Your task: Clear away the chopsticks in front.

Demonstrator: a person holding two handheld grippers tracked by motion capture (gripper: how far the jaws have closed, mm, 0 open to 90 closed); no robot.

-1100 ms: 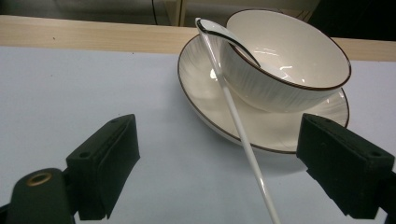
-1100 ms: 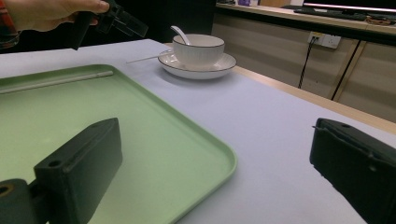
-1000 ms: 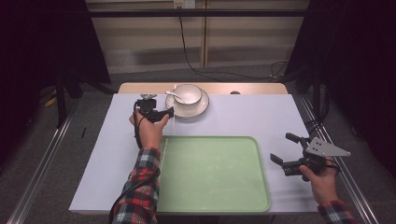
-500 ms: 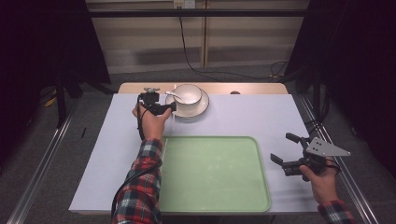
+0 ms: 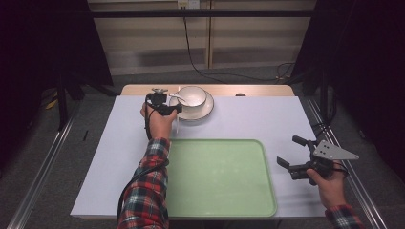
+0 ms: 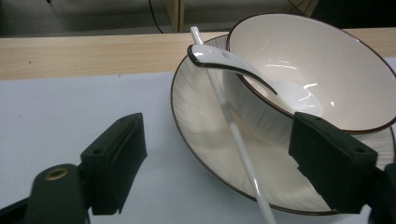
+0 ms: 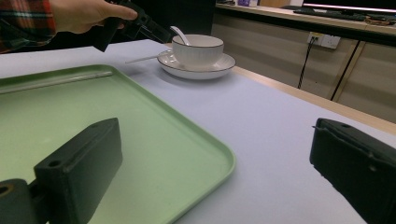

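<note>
Two open grippers. Left gripper [image 6: 215,172] has just been narrowing its jaws, nothing pressed yet; the thin white chopstick [image 6: 233,135] runs up between them, leaning on the saucer [image 6: 201,130] rim just ahead, with bowl [image 6: 322,60] and spoon [image 6: 233,65] beyond. Judged light, stiff, glazed-slippery and prone to roll: pinch mid-shaft, squarely. Right gripper [image 5: 296,157] released, idle over the worktop [image 5: 267,119] beside the green tray [image 5: 219,176].

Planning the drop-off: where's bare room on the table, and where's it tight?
The green tray is bare throughout. The table is free between the tray's far edge and the saucer, and along the left side. Crowded: far edge, where the left tongs sit at saucer, bowl, spoon and chopstick.
</note>
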